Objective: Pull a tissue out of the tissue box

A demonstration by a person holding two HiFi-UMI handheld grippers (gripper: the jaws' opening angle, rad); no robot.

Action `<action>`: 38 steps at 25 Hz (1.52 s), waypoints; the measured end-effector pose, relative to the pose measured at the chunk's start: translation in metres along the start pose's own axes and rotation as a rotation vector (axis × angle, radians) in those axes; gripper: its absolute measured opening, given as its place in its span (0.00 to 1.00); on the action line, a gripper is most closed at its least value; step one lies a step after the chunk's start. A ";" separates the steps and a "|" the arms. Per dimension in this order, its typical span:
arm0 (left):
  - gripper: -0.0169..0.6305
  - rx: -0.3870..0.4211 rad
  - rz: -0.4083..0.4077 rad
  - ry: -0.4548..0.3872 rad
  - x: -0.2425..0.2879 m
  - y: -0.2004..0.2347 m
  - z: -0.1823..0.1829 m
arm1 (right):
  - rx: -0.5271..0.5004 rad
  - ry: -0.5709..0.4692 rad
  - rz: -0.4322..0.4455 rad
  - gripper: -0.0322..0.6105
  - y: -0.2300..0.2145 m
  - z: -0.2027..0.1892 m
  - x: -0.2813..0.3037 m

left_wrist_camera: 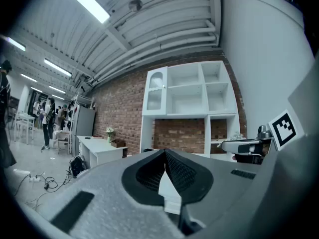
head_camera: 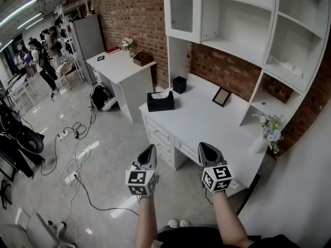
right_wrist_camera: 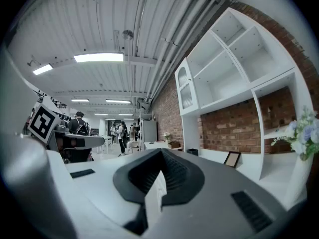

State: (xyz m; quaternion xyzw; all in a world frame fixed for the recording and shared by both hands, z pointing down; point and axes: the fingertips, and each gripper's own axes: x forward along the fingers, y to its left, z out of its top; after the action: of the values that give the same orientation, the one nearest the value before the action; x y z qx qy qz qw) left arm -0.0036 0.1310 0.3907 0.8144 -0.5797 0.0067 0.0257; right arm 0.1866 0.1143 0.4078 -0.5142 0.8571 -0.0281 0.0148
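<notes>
A black tissue box (head_camera: 161,102) with a white tissue (head_camera: 160,94) poking from its top stands at the left end of the white desk (head_camera: 207,124). Both grippers hang level in front of the desk's near edge, well short of the box. My left gripper (head_camera: 151,149) is over the floor by the drawers, its jaws meeting at the tip with nothing between them (left_wrist_camera: 165,153). My right gripper (head_camera: 203,146) is at the desk's front edge, also shut and empty (right_wrist_camera: 160,152). The right gripper's marker cube (left_wrist_camera: 283,127) shows in the left gripper view.
On the desk stand a black pen holder (head_camera: 179,84), a leaning picture frame (head_camera: 221,96) and a white vase of flowers (head_camera: 268,130). White shelves (head_camera: 243,30) rise against the brick wall. A second desk (head_camera: 121,66) stands left; cables (head_camera: 72,154) lie on the floor.
</notes>
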 end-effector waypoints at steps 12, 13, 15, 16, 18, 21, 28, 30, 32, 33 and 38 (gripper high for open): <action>0.04 0.000 -0.027 0.002 0.010 0.005 -0.009 | -0.012 -0.005 -0.008 0.05 -0.001 0.001 0.007; 0.04 0.000 -0.029 0.003 0.011 0.004 -0.009 | -0.014 -0.006 -0.007 0.05 -0.001 0.001 0.007; 0.04 -0.003 -0.032 0.005 0.013 0.004 -0.011 | -0.016 -0.008 0.000 0.05 0.000 0.000 0.008; 0.04 -0.004 -0.032 0.007 0.013 0.004 -0.011 | -0.015 -0.010 0.006 0.05 0.002 0.000 0.009; 0.04 -0.006 -0.031 0.012 0.013 0.007 -0.013 | -0.010 -0.012 0.016 0.05 0.004 0.000 0.011; 0.04 -0.009 -0.024 0.019 0.012 0.011 -0.016 | -0.004 -0.002 0.022 0.05 0.007 -0.005 0.013; 0.04 -0.021 -0.007 0.048 0.009 0.022 -0.029 | 0.011 0.012 0.036 0.10 0.010 -0.017 0.020; 0.04 -0.024 -0.005 0.058 0.008 0.025 -0.034 | 0.014 0.007 0.046 0.16 0.011 -0.018 0.023; 0.04 -0.028 -0.002 0.068 0.006 0.028 -0.039 | 0.019 0.006 0.059 0.23 0.013 -0.019 0.025; 0.04 -0.031 -0.001 0.071 0.005 0.030 -0.040 | 0.022 0.007 0.065 0.27 0.014 -0.021 0.026; 0.04 -0.030 0.000 0.070 0.001 0.040 -0.042 | 0.032 0.009 0.076 0.33 0.021 -0.026 0.031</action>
State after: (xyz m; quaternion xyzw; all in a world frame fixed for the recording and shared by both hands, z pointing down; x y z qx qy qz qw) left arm -0.0402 0.1194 0.4345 0.8131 -0.5786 0.0266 0.0580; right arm 0.1522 0.0978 0.4322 -0.4807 0.8756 -0.0438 0.0201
